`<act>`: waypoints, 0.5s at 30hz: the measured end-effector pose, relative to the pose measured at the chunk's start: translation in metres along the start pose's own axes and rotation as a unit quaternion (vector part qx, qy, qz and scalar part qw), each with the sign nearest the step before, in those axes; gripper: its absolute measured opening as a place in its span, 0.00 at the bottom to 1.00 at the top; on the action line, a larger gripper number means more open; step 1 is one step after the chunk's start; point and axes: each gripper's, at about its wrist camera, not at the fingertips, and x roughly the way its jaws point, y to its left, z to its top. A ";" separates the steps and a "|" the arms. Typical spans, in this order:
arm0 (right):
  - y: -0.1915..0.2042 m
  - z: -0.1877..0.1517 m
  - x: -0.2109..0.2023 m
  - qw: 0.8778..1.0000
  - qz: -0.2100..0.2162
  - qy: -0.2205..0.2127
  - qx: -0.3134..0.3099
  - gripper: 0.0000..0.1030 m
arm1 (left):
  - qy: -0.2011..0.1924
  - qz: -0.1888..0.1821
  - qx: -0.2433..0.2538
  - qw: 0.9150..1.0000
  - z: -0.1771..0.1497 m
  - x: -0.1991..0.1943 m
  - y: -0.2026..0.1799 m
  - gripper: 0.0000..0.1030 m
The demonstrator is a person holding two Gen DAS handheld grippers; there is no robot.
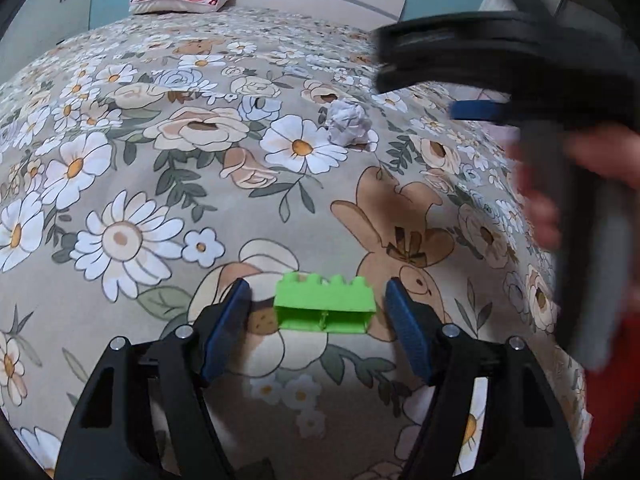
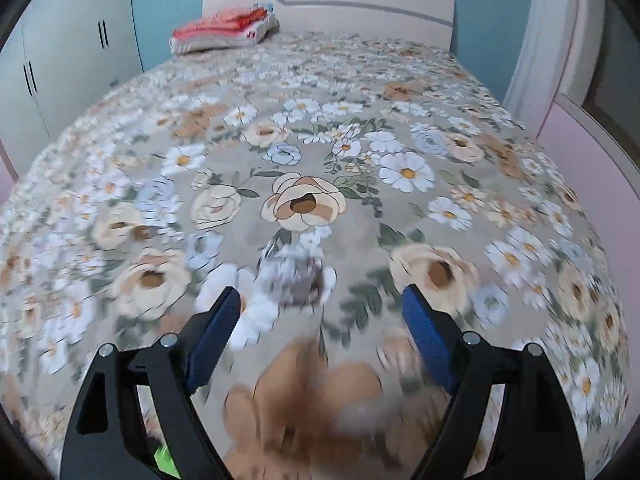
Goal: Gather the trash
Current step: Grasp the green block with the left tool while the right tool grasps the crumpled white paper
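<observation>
Left gripper [image 1: 318, 312]: jaws half-wide, straddling the green studded plastic brick [image 1: 325, 305] on the floral bedspread [image 1: 120, 184], near the bed's foot edge; pads not touching. Close squarely on its short ends. Right gripper [image 2: 322, 332]: jaws wide, empty, nearing the crumpled white paper ball [image 2: 294, 280] mid-bed; centre before closing.

Matt green plastic brick [image 1: 325, 307], crumpled white paper ball [image 1: 347, 123], soft printed cloth bedspread [image 1: 168, 184], ribbed blue rubbery fingers [image 1: 408, 330].

Left tool [image 1: 318, 308] and right tool [image 2: 320, 312] both tilted downward, jaws apart, nothing gripped
</observation>
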 end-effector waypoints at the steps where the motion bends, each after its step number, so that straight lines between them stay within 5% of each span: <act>1: 0.002 0.002 0.014 1.000 -0.001 0.007 -0.003 0.82 | -0.002 -0.003 0.001 1.000 0.001 0.002 0.000 0.57; 4: 0.004 0.004 0.046 1.000 0.017 0.025 -0.002 0.80 | -0.001 -0.011 -0.006 1.000 0.003 0.007 0.005 0.43; 10: 0.008 -0.001 0.071 0.998 0.051 0.042 -0.002 0.38 | -0.004 -0.020 -0.006 1.000 0.004 0.012 0.007 0.43; 15: 0.005 -0.002 0.065 0.997 0.056 0.044 0.001 0.31 | -0.003 -0.026 -0.013 1.000 0.005 0.012 0.010 0.43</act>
